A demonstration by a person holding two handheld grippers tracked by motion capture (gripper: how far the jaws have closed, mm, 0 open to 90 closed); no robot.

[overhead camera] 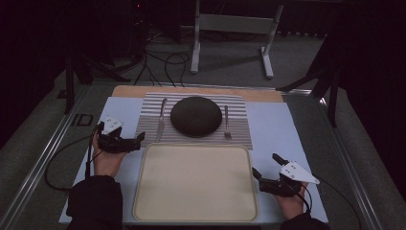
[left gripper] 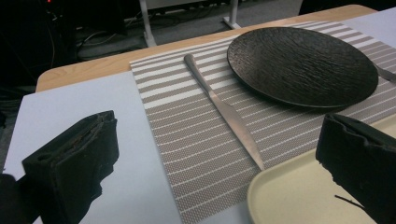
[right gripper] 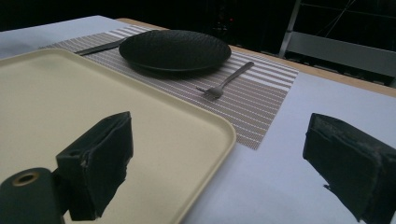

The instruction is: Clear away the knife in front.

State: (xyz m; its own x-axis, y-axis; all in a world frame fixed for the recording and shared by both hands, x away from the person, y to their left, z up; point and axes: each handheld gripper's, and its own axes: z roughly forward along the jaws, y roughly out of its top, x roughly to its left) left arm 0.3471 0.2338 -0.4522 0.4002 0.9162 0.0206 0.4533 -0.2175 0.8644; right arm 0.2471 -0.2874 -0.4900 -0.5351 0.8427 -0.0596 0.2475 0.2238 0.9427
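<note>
Nothing moved yet, by the look of it; plate (overhead camera: 196, 116), knife (overhead camera: 161, 122) and fork (overhead camera: 226, 122) lie on the mat (overhead camera: 149, 115), tray (overhead camera: 195, 184) bare; left gripper (overhead camera: 136, 142) and right gripper (overhead camera: 265, 167) both gape wide, holding nothing.

My high view sits above the table's near side, facing forward and down, fairly far. My left gripper view rides low, close over the table's left, facing the knife (left gripper: 224, 109) and black plate (left gripper: 302, 65). My right gripper view rides low at the right, facing the fork (right gripper: 227, 81). All share plate, striped placemat (overhead camera: 239, 120), cream tray (overhead camera: 143, 191).
</note>
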